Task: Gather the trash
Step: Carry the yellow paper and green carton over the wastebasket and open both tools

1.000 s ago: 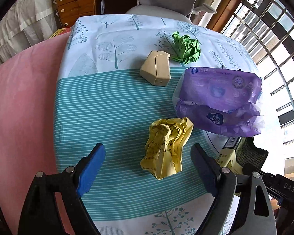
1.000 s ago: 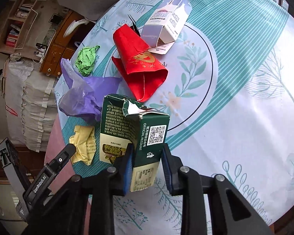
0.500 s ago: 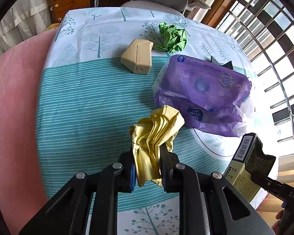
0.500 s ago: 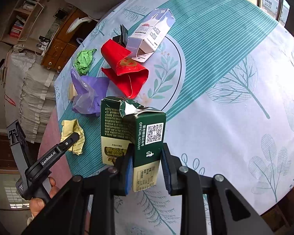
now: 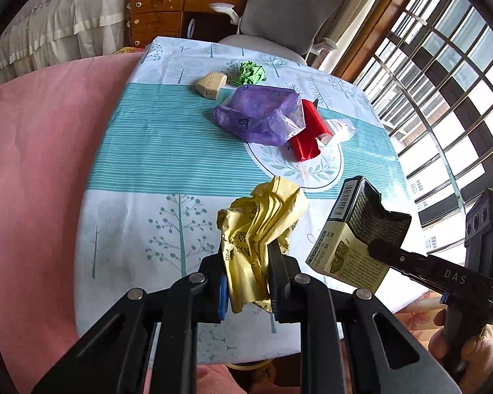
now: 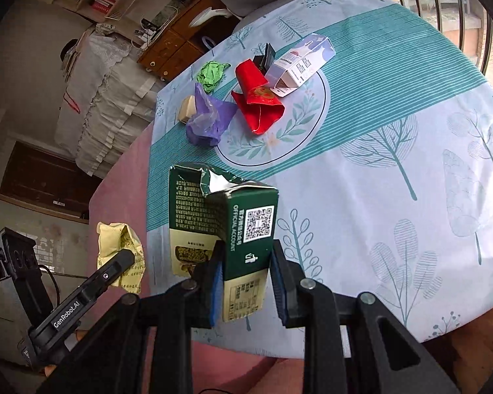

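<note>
The crumpled yellow paper [image 5: 259,229] is pinched in the left claw [image 5: 246,279] by its lower folds only, most of the wad standing free above the pads; a slip could be caused by those loose folds pulling out. The torn green carton [image 6: 233,229] is clamped in the right claw [image 6: 243,285] near its bottom end, so it could be crushed or tilted out. Both pieces are held above the near edge of the bench [image 6: 394,213], and anything dropped may fall to the floor. Further ahead, a purple bag [image 5: 259,115], red paper [image 5: 307,134], a white carton [image 6: 299,62], green paper [image 5: 249,73] and a beige box [image 5: 211,84] are left uncollected.
</note>
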A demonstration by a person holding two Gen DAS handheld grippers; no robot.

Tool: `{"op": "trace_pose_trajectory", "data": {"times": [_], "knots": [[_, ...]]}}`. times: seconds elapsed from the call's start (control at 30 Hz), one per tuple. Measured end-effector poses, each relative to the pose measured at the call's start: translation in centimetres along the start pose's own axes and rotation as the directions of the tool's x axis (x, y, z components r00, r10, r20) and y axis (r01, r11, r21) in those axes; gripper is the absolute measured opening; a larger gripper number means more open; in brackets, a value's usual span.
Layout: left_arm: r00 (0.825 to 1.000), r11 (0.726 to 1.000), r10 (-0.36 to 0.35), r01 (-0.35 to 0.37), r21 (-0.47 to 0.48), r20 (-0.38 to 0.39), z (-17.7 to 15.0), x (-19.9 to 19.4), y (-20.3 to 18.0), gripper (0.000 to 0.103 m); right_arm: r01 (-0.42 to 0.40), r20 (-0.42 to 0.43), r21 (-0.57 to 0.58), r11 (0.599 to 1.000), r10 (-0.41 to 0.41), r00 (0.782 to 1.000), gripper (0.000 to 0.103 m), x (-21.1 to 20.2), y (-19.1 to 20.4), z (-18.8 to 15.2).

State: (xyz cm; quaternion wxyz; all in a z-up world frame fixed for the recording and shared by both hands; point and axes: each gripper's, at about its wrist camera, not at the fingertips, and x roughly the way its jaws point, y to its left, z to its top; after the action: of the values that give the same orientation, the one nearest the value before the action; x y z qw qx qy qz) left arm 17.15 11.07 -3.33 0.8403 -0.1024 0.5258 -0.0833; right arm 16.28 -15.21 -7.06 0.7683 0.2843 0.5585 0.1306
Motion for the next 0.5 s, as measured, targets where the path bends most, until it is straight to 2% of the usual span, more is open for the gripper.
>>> {"op": "trace_pose_trajectory", "data": {"times": [0.1,0.2,0.37,0.5], "knots": [[1.0,0.999,0.024,-0.023,-0.045,0.017,-4.8,-2.2,-2.0,0.017,-0.017,-0.018,-0.069,0.997,0.016,1.0,0.026,-2.4,-1.3,-2.5],[0.999,0.996,0.049,-0.049,-0.077,0.003,-9.4,-3.7,-3.9,0.017,-0.031,-0.047,-0.114,0.993,0.026,0.999,0.026,-4.4,-3.2,-5.6],[0.992,0.994,0.095,-0.1,-0.053,-0.08,-16.1,-4.9,-6.0,0.017,-0.013,-0.115,-0.179,0.984,-0.008,0.993,0.026,-5.8,-6.1,-10.9],[0.98,0.991,0.129,-0.132,-0.011,-0.153,-20.3,-3.7,-6.8,0.017,0.029,-0.157,-0.221,0.975,-0.065,0.985,0.026,-5.0,-8.2,-15.0]]}}
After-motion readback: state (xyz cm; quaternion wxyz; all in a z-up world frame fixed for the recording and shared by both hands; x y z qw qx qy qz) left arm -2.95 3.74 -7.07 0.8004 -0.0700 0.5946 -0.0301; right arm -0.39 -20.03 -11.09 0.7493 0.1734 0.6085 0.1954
